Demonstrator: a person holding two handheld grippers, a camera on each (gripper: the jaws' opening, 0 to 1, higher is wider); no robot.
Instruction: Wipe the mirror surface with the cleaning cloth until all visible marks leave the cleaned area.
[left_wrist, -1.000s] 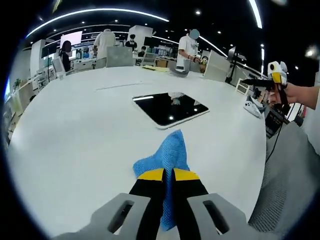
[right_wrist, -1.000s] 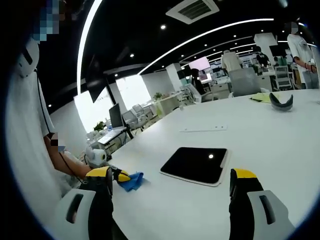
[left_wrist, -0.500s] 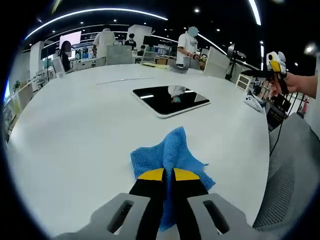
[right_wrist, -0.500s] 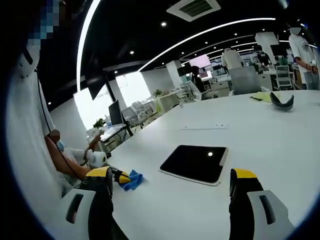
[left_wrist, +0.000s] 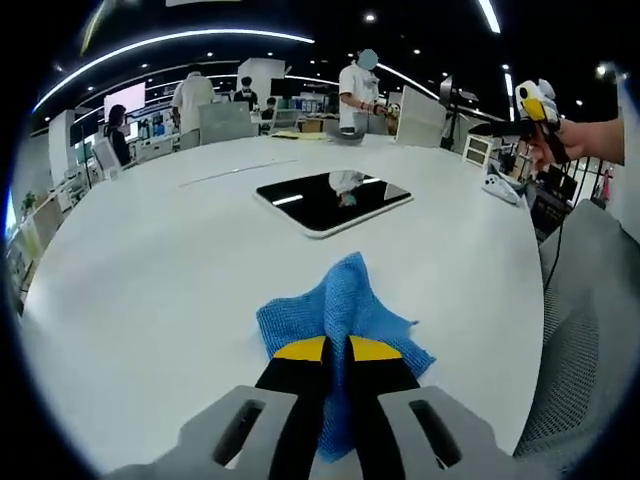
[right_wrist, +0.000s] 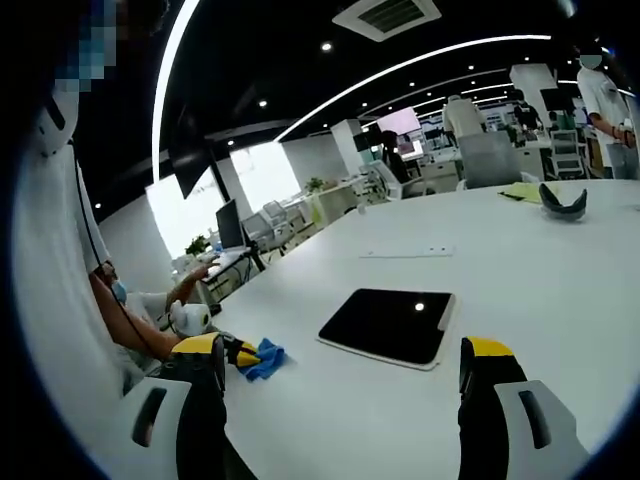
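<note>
Lying flat on the white table (left_wrist: 130, 270), the mirror (left_wrist: 333, 200) is a dark, glossy rectangle with rounded corners and a thin pale rim, well in from the table's edges. In the left gripper view its surface reflects ceiling lights as bright streaks and a small pale shape near its far edge; any marks on it are too small to make out. In the right gripper view the mirror (right_wrist: 388, 326) looks almost black, with one bright dot of reflected light.

The left gripper (left_wrist: 336, 352) has its yellow-tipped black jaws pressed together on the cleaning cloth (left_wrist: 340, 310), a blue, knitted-looking cloth bunched into a peak beyond the jaws and spreading to both sides. Cloth and gripper are near the table's edge closest to the person, apart from the mirror. In the right gripper view the same cloth (right_wrist: 264, 357) shows as a small blue lump at that gripper's tip, near the table's edge and beside the mirror, not touching it.

The right gripper (right_wrist: 345, 375) is held above the table with its jaws wide apart and nothing between them; in the left gripper view it (left_wrist: 500, 128) appears in a hand (left_wrist: 580, 140) off the table's right edge.

A dark curved object (right_wrist: 563, 200) and a thin pale strip (right_wrist: 408, 254) lie farther along the table. No writing can be read.
</note>
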